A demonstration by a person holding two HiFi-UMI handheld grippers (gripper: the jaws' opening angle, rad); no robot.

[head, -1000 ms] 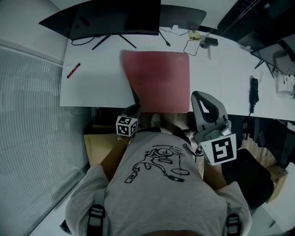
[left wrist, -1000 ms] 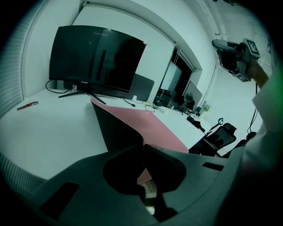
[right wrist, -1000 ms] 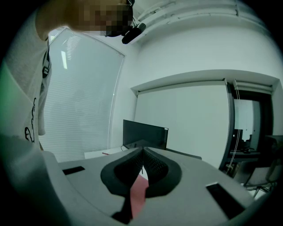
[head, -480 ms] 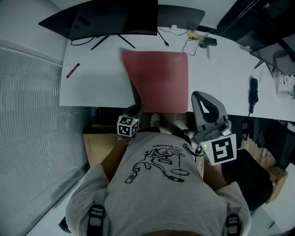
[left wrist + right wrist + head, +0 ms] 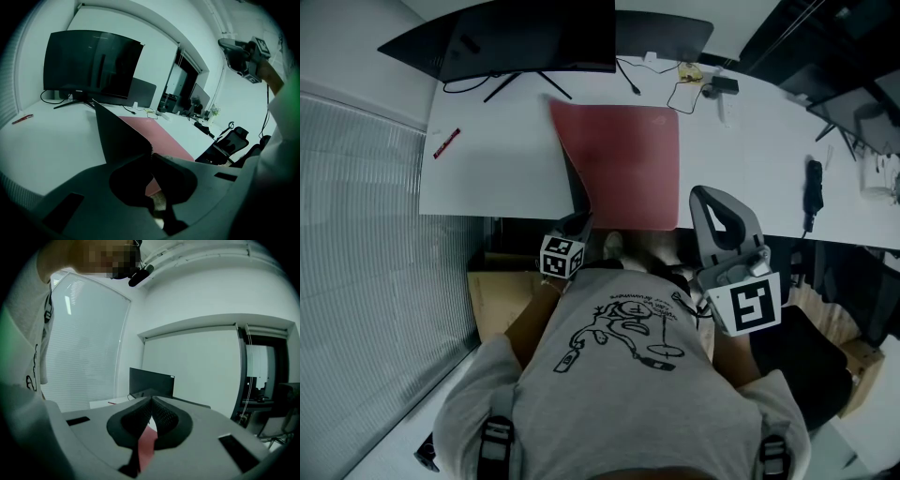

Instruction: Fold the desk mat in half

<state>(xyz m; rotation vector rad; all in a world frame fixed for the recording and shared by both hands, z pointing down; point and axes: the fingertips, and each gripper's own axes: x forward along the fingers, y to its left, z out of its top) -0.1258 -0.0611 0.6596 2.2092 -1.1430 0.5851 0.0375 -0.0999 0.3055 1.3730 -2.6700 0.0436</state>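
The red desk mat (image 5: pixel 628 155) lies on the white desk (image 5: pixel 497 173), with its near edge at the desk's front. My left gripper (image 5: pixel 579 225) is shut on the mat's near left corner, holding it raised. The left side stands up and shows its dark underside (image 5: pixel 119 133), while the red top (image 5: pixel 161 136) stays flat beyond it. In the left gripper view the jaws (image 5: pixel 151 154) meet on the mat's edge. My right gripper (image 5: pixel 714 204) hovers off the desk's front edge to the right of the mat, shut (image 5: pixel 151 401) with nothing in it.
A black monitor (image 5: pixel 530 37) stands at the back of the desk, with a second screen beside it. A red pen (image 5: pixel 446 142) lies at the left, cables (image 5: pixel 694 80) behind the mat, and a black object (image 5: pixel 812 187) at the right. An office chair (image 5: pixel 234 140) stands right of the desk.
The mat's raised left side has come a little further over to the right, so less red shows. The right gripper has kept still.
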